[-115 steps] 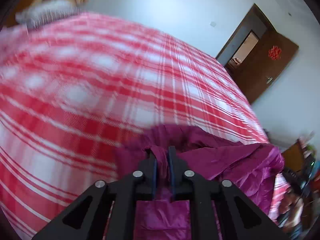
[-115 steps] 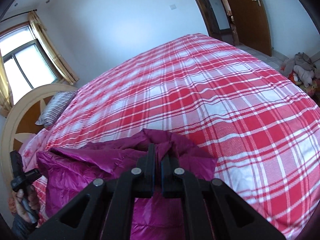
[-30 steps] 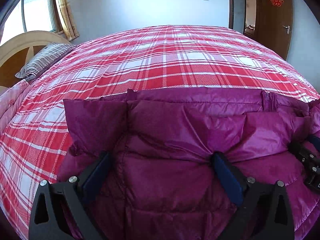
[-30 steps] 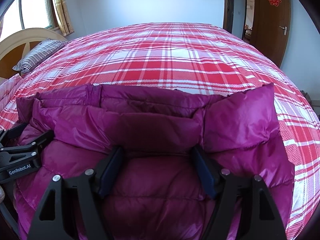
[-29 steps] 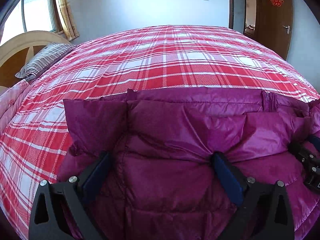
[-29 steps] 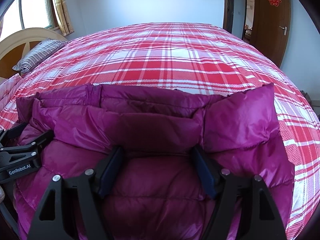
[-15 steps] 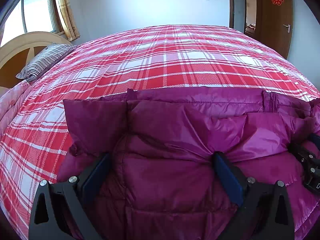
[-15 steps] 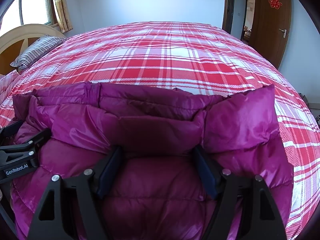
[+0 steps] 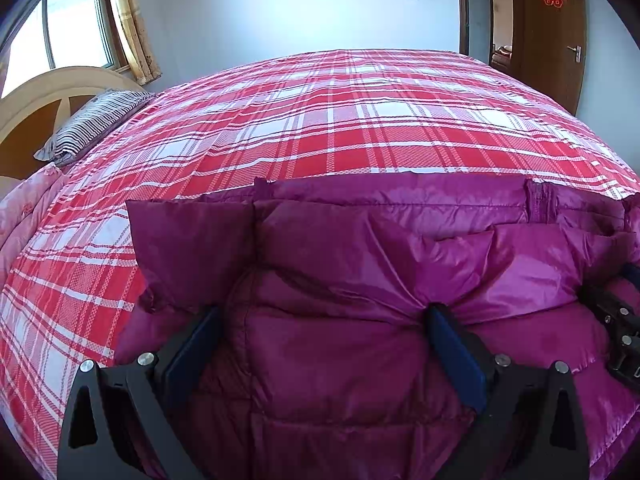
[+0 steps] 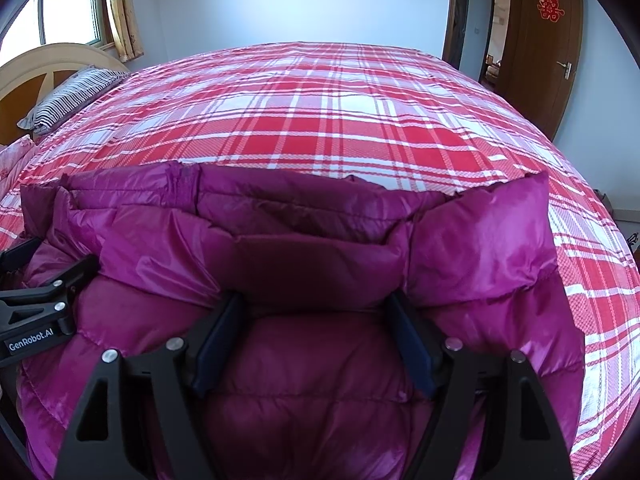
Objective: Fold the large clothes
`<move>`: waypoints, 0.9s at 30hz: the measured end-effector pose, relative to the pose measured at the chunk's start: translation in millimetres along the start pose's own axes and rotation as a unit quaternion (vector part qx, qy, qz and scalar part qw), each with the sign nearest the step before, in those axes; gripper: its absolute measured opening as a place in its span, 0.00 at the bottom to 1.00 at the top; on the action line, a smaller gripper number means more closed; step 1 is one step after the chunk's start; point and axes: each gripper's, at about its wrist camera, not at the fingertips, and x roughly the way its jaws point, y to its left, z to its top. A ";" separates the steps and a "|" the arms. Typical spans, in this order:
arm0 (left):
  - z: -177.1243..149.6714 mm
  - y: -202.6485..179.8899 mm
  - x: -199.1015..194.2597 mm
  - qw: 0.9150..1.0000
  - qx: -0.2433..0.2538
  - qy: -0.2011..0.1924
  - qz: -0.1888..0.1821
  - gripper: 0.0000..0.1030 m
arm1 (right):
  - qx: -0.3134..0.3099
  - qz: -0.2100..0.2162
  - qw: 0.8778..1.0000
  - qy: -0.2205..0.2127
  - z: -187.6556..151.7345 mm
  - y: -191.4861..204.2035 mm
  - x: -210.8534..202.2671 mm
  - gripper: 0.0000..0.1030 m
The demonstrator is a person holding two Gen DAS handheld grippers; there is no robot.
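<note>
Jacket (image 9: 340, 344), a magenta puffer, is lying on the near edge of the bed (image 9: 360, 128), spread across the red-and-white plaid cover with its folded edge facing away from both cameras.

Left tool (image 9: 324, 320) is pointing down onto the jacket's left part. Jaws are standing wide apart, with padding bulging up between them. Blue pads (image 9: 456, 356) are sitting against the fabric on both sides, but I cannot tell whether they are squeezing it or just resting there; no clamping is showing.

Right tool (image 10: 316, 320) is doing the same on the right part: jaws wide apart, a puffy section sitting between the pads (image 10: 414, 354), nothing pinched flat. A raised flap of the jacket is standing up just right of it.

Each tool is showing at the edge of the other's view: the right one at the right rim of the left wrist view (image 9: 618, 324), the left one at the left rim of the right wrist view (image 10: 36, 316), carrying a white "GenRobot.AI" label. Both are sitting on the jacket, near each other.

Zipper (image 9: 540, 202) is running along the far folded edge.

Striped pillow (image 9: 92, 124) is lying at the far left by the headboard (image 9: 36, 96). Window (image 9: 76, 28) with a yellow curtain is behind it. Brown door (image 10: 548, 40) with a red ornament is at the far right.
</note>
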 end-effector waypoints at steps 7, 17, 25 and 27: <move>-0.5 -0.1 0.5 1.000 0.000 -0.002 0.001 0.99 | 0.048 0.021 0.998 -0.024 -1.8 -1.8 -39.6 0.75; -0.3 2.8 -2.7 1.000 -0.009 -0.004 -0.005 0.99 | -0.002 -0.019 0.999 -0.037 -27.7 41.9 -38.7 0.77; -21.4 41.4 -56.4 0.997 -0.064 -0.018 -0.043 0.99 | -0.007 -0.015 1.000 -0.013 -24.7 38.7 -22.2 0.83; -33.4 57.7 -75.4 0.995 -0.075 -0.036 -0.050 0.99 | -0.007 -0.015 1.000 -0.013 -23.9 38.1 -22.2 0.83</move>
